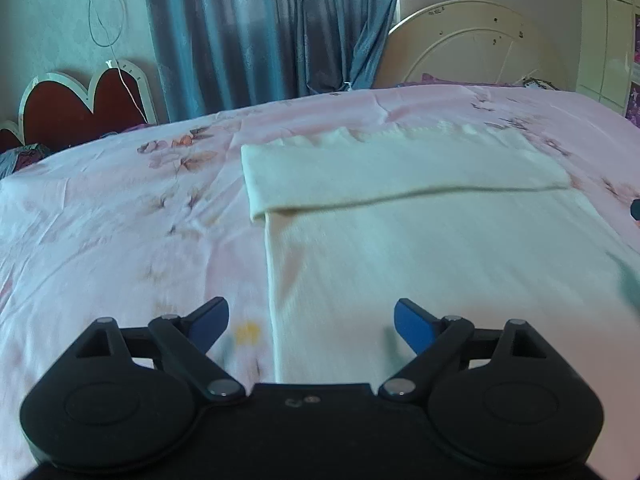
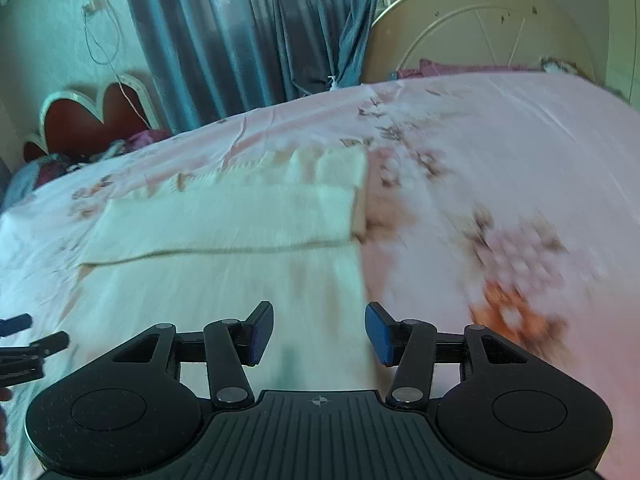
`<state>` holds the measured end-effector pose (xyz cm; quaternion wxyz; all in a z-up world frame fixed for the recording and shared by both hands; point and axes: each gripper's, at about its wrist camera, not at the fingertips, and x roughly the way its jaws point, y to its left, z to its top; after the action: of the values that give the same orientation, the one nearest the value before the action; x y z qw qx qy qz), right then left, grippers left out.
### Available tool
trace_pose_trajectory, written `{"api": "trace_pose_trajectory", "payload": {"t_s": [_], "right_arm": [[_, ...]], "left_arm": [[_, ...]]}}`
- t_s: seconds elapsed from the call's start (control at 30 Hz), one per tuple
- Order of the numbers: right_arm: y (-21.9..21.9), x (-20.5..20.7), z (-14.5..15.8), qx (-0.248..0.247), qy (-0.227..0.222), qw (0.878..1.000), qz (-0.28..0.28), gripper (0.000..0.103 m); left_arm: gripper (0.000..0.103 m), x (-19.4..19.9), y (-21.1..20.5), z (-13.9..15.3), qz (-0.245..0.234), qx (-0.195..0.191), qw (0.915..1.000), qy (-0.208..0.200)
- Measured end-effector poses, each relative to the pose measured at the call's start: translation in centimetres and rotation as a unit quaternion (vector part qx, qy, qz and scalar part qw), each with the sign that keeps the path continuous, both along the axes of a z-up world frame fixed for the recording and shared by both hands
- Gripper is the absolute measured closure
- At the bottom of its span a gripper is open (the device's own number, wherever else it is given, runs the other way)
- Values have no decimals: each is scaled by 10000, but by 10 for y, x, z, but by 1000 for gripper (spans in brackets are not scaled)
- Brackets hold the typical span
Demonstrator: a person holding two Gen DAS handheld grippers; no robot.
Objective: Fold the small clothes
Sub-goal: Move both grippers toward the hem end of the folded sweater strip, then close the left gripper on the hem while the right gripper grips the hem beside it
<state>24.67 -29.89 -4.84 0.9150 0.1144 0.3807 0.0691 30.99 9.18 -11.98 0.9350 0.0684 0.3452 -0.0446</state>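
The left gripper (image 1: 311, 322) hangs wide apart with nothing between its pads, over the near left edge of the cloth (image 1: 420, 248). The right gripper (image 2: 319, 332) is also released and empty, above the cloth's right edge. The cream cloth lies flat on the pink bedsheet (image 1: 120, 220), its far end folded back toward the grippers.

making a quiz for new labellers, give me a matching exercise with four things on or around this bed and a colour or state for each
Things:
1. cream garment
2. bedsheet
3. curtain
4. left gripper

Colours or states:
A. blue-grey, hanging behind the bed
B. fingers apart, nothing between them
C. far part folded back over itself
D. pink with a flower print

Pairs: 1-C, 2-D, 3-A, 4-B
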Motion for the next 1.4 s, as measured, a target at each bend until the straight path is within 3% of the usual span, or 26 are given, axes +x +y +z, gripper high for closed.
{"api": "trace_pose_trajectory", "payload": {"t_s": [0.13,0.2,0.33,0.67,1.07,1.4], "right_arm": [[-21,-51,-3,190,106,9997,97,52],[-30,-71,-7,380,180,9991,56,52],[-42,-115,-15,712,294,9970,22,53],[-50,-187,-16,822,318,9959,193,53],[-56,-214,-23,1034,367,9937,235,53],[-65,-199,-38,1758,427,9835,15,53]], "left_arm": [[41,-41,8,0,-76,-269,9992,271],[46,-62,13,-1,-41,-346,9988,340],[49,-98,21,0,68,-515,9978,418],[48,-165,23,2,235,-572,9972,423],[53,-196,21,-7,257,-729,9954,571],[61,-187,45,-13,392,-1735,9811,761]]}}
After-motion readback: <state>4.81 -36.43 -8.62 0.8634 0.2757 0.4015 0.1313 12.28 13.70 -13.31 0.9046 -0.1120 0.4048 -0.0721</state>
